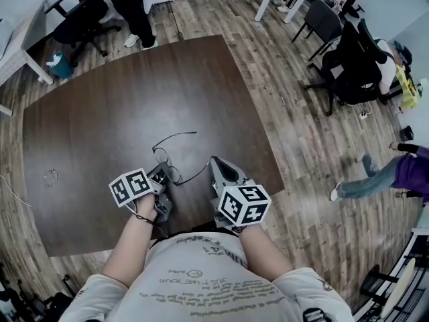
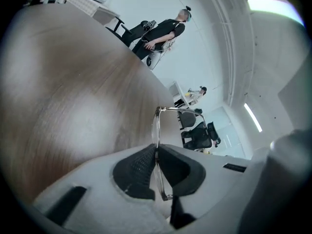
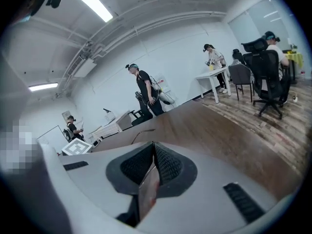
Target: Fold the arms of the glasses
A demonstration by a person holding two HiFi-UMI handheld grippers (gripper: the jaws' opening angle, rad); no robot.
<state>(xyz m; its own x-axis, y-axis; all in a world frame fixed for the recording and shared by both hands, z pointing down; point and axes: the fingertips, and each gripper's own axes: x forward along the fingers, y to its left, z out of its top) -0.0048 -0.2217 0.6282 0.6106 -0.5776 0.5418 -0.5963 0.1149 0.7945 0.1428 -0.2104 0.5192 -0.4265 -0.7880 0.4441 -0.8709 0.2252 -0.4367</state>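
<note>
Thin wire-framed glasses sit low over the dark brown table, just in front of me. One arm sweeps out toward the far side. My left gripper is shut on the front frame. In the left gripper view the lens rim rises from between the pads of that gripper. My right gripper is shut on the end of the near arm. The flat arm tip hangs below the closed pads of that gripper. The other arm shows beyond, above the table.
A small coiled thing lies on the table at the left. A person stands past the table's far edge. Office chairs stand on the wood floor at the right, and another person is at the right edge.
</note>
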